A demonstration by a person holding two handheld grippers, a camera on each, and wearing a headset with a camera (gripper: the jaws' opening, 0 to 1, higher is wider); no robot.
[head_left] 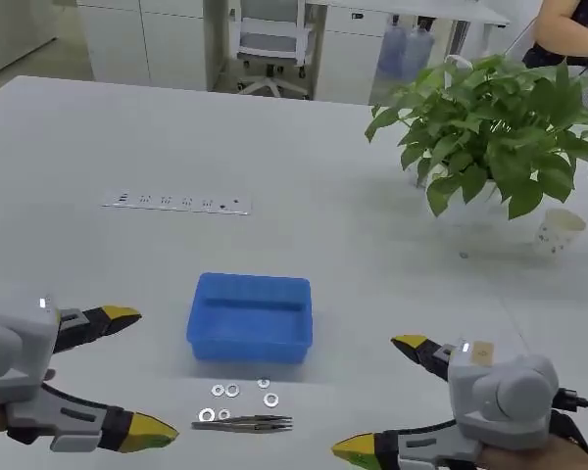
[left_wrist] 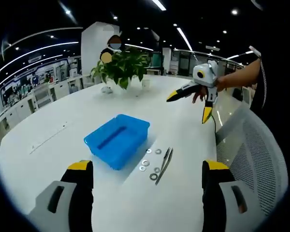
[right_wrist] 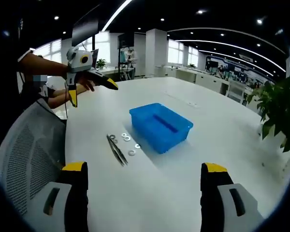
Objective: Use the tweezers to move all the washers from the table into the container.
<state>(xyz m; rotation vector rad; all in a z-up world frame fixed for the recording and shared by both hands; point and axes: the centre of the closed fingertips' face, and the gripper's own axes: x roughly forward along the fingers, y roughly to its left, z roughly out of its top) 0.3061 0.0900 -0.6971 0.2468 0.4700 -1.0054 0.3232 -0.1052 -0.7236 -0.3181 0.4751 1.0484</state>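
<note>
Two grippers frame the bottom of the head view. The left gripper point(head_left: 137, 374) and the right gripper point(head_left: 380, 396) each have yellow-tipped jaws spread wide and hold nothing. Between them, toward the near edge of the white desk point(head_left: 127, 137), the tweezers point(head_left: 243, 423) lie flat. About six washers point(head_left: 232, 390) are scattered just beyond them, two almost touching the tweezers. The blue container point(head_left: 247, 348) sits just past the washers and looks empty. A potted plant point(head_left: 495, 127) and a paper cup point(head_left: 561, 231) stand toward the far right of the desk.

Seen from the left gripper view, the left gripper point(left_wrist: 147, 166) has its jaws wide apart and empty. The washers point(left_wrist: 146, 163) and tweezers point(left_wrist: 164, 159) lie ahead, beside the container point(left_wrist: 128, 152). The right gripper point(left_wrist: 187, 110) hovers above the desk, also gaping. A mesh chair point(left_wrist: 256, 150) sits at the desk's edge.

Seen from the right gripper view, the right gripper point(right_wrist: 144, 167) is fully spread and empty. The tweezers point(right_wrist: 117, 150) lie alongside the washers point(right_wrist: 127, 138), near the desk's edge, with the container point(right_wrist: 176, 137) beyond. The left gripper point(right_wrist: 94, 95) is held up, wide open.

The likely risks all come from the thin, flat tweezers. A broad jaw may slide them instead of lifting them. That could sweep the neighbouring washers apart or toward the near edge. A skewed grasp could leave the tweezer tips unable to pinch a washer cleanly.
</note>
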